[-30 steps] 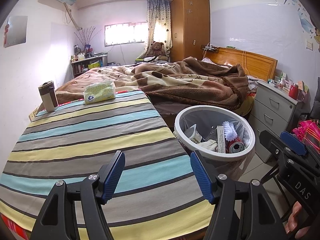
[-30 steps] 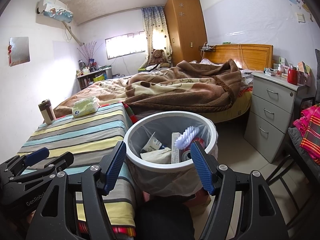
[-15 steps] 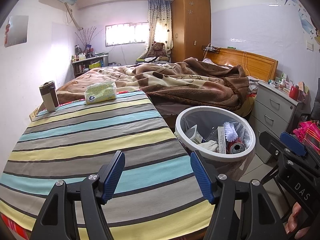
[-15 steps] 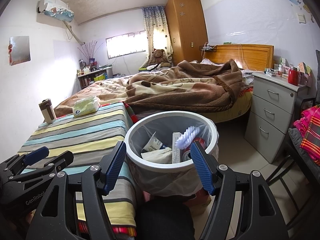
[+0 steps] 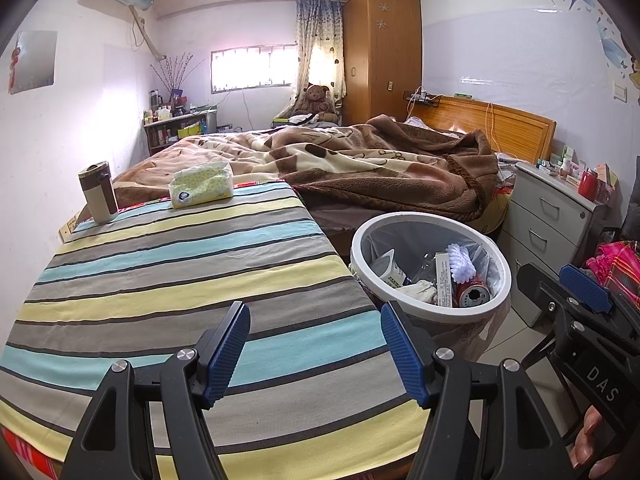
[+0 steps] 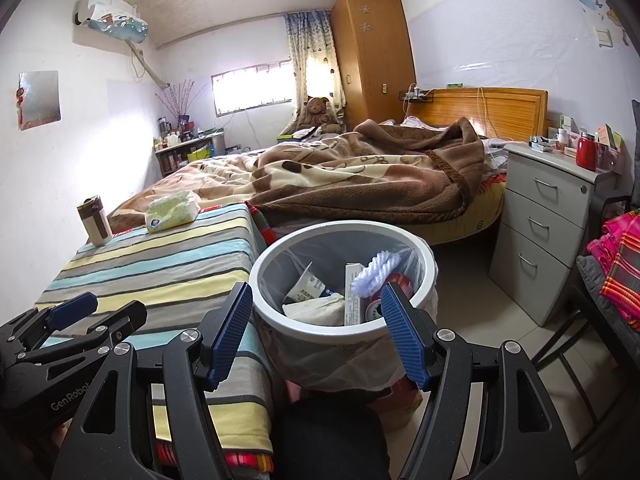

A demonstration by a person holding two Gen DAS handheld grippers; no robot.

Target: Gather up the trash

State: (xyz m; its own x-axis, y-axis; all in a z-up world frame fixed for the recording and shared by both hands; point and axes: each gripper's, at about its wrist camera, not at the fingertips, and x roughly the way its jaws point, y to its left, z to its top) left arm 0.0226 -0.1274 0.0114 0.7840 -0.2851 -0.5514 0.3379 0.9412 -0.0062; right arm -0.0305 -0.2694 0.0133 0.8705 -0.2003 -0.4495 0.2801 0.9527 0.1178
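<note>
We held the left gripper (image 5: 315, 354) spread, empty, over the striped tablecloth (image 5: 168, 276). The right gripper (image 6: 316, 334) was spread, empty, just before the white trash bin (image 6: 424, 300), beside the table. In the bin: red can (image 5: 474, 294), carton (image 6: 306, 286), white brush (image 6: 376, 274). Beyond the bin, on the table's far end: tissue pack (image 5: 202, 184), tumbler (image 5: 99, 198).

To your right of the striped table (image 5: 168, 280) stands the bin (image 5: 430, 312) holding trash, with the bed (image 5: 360, 168) behind both.
</note>
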